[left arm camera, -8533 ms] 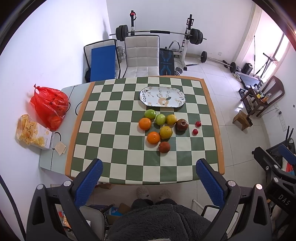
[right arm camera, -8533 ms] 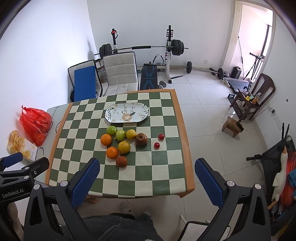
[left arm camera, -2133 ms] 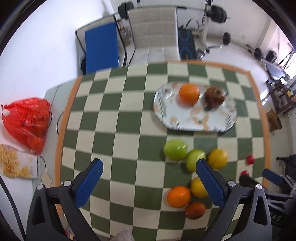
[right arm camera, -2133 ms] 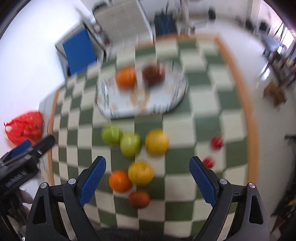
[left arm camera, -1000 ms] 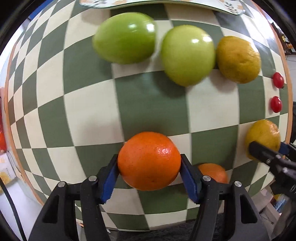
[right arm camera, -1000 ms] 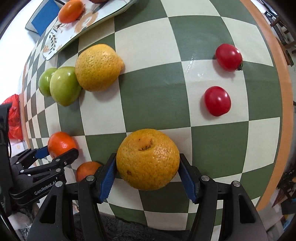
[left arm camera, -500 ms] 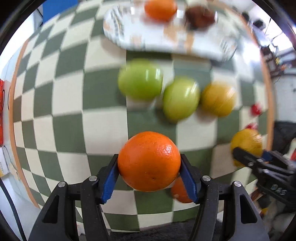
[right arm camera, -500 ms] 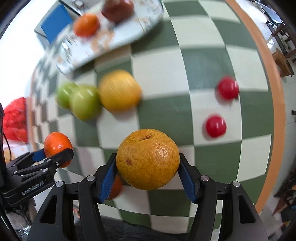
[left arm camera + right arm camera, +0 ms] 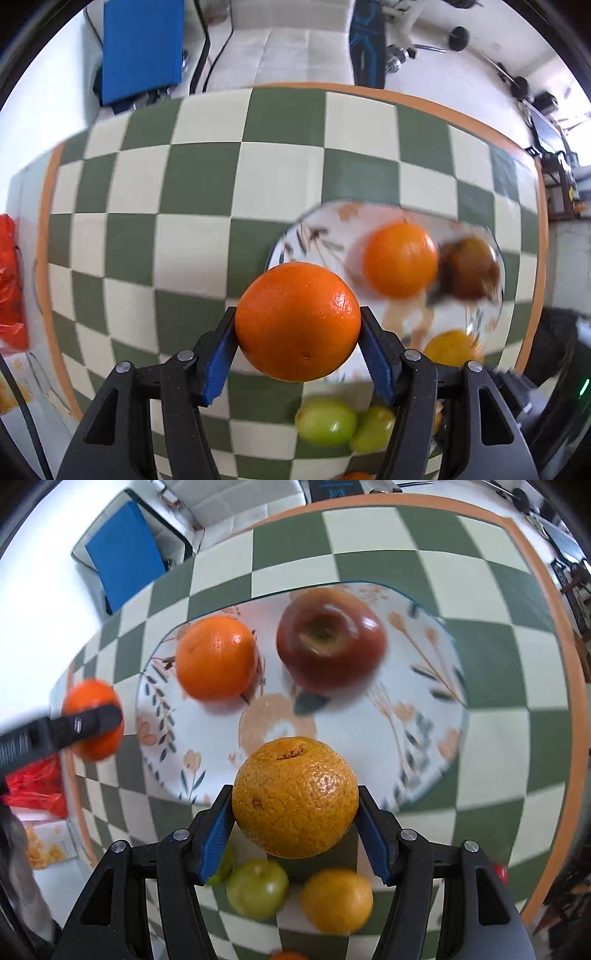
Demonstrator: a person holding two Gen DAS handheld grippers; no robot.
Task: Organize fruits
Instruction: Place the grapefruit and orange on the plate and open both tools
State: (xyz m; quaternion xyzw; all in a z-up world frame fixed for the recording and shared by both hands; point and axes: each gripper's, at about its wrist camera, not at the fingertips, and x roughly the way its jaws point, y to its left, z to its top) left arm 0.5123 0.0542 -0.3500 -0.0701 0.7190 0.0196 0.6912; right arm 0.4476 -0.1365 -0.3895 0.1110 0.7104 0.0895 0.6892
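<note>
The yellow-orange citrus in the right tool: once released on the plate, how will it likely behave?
The yellow-orange citrus is round, so it will probably roll on the shallow plate. Its pebbled rind likely gives the right tool decent grip. If it rolls, it may bump the red apple or orange lying there.

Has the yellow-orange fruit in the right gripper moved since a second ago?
Yes. The yellow-orange fruit, clamped in the right gripper, has gone from beside the cherry tomatoes to the near rim of the plate, closer to the red apple.
</note>
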